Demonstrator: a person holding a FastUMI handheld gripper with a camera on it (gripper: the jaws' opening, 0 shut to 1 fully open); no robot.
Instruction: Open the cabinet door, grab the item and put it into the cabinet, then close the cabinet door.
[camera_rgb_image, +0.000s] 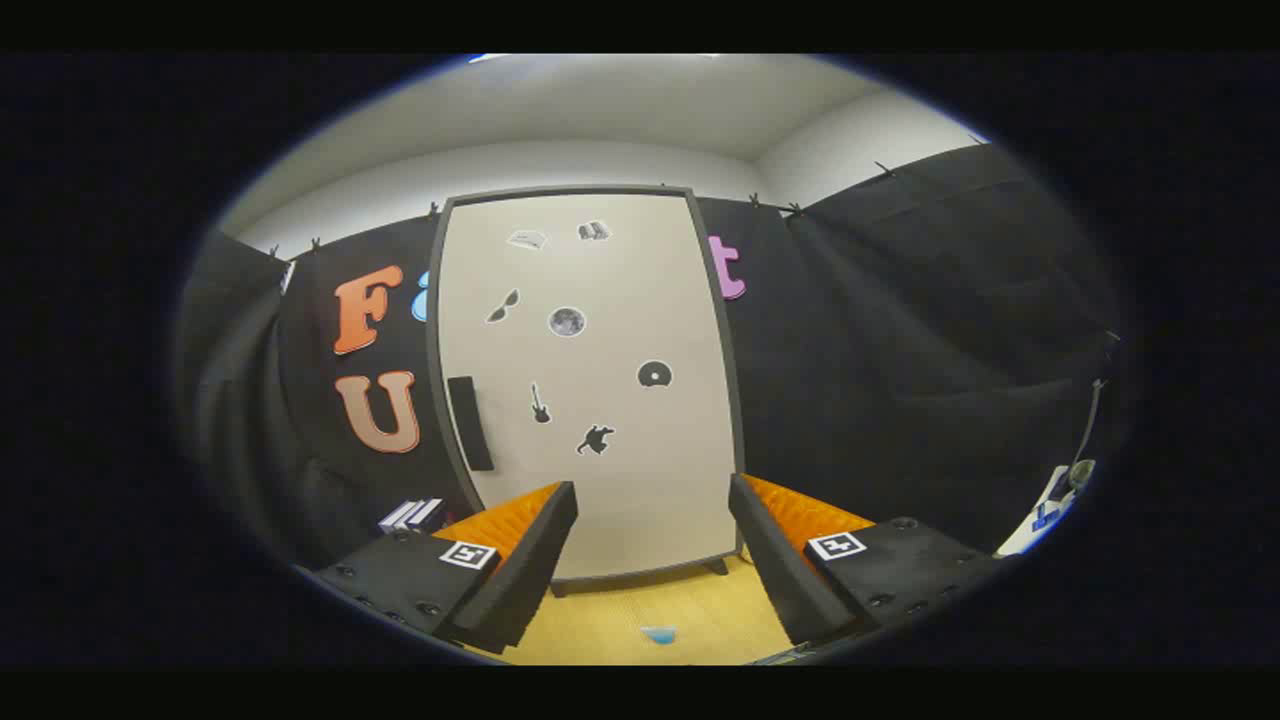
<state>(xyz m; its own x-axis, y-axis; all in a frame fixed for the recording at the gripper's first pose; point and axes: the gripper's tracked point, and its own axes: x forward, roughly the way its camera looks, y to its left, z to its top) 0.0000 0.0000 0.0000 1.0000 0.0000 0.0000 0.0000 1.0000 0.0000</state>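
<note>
In the gripper view we see our gripper (652, 545) with its two fingers spread wide apart, and nothing is held between them. The claw is let go and free.

Ahead of the fingers stands the cabinet (590, 385). It is tall and pale with a dark frame around it. Its door (600, 500) is closed flat. A dark handle (470, 423) runs up and down near the left side of the door. Little dark stickers (566, 321) are dotted over the door, one round like a moon, one shaped like a guitar, one like sunglasses.

The cabinet stands on a yellow wooden table (690, 620). We see its short dark feet (717, 567) at the bottom, just beyond the fingertips.

On the table, low between the two fingers and closer to us than the cabinet, lies a small light blue item (659, 634). It is too small for us to tell what it is. It is not touching either finger.

To the left of the cabinet, behind the left finger, we see a small stack of books (410, 515). Black cloth (900, 350) hangs all around behind the cabinet, and a white wall (600, 110) shows above it
</note>
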